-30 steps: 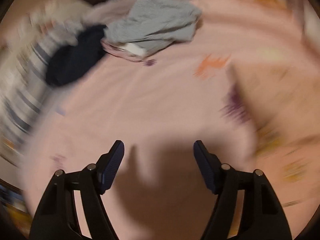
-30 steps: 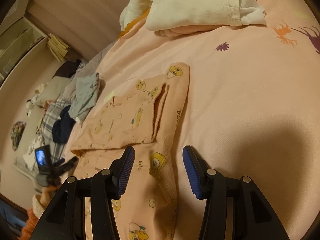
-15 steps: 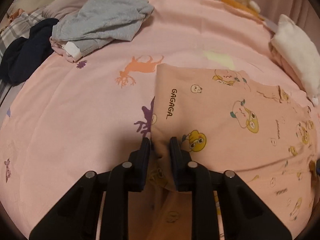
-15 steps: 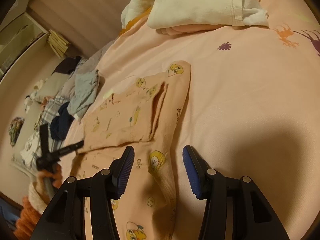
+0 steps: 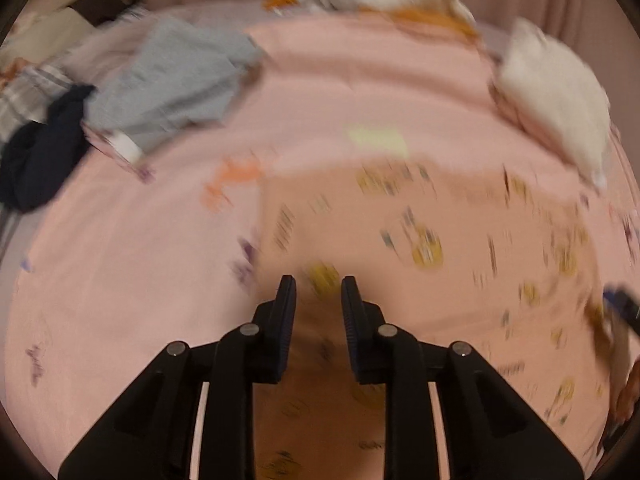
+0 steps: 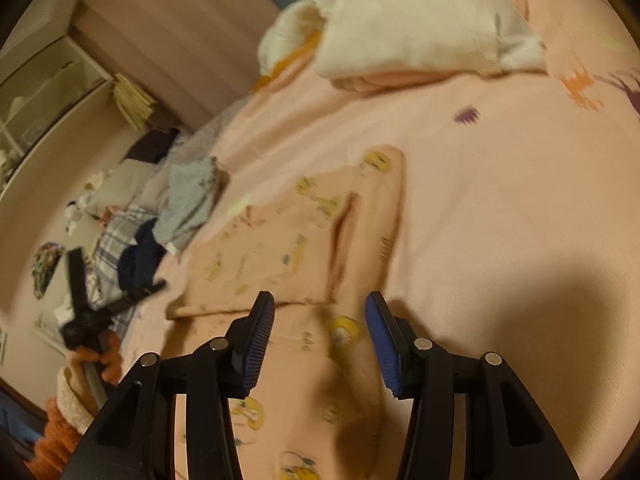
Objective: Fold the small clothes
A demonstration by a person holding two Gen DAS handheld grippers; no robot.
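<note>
Motion blur is smearing the left wrist view, so the prints on the peach printed garment (image 5: 420, 220) are reading only as yellow streaks. The left claw (image 5: 318, 286) is sitting at a narrow gap over the garment's near left edge; whether cloth is actually pinched between the fingers, I cannot tell. The right wrist view is showing more: the garment (image 6: 280, 248) is lying on the pink bed sheet (image 6: 500, 220) with its upper part folded over, and the right claw (image 6: 320, 308) is hovering wide above its lower part, touching nothing. That view is also catching the left claw (image 6: 80, 304) at the left. The grey clothes (image 5: 176, 84) and white pile (image 5: 556, 116) are lying well apart, leaving bare sheet around the garment.
</note>
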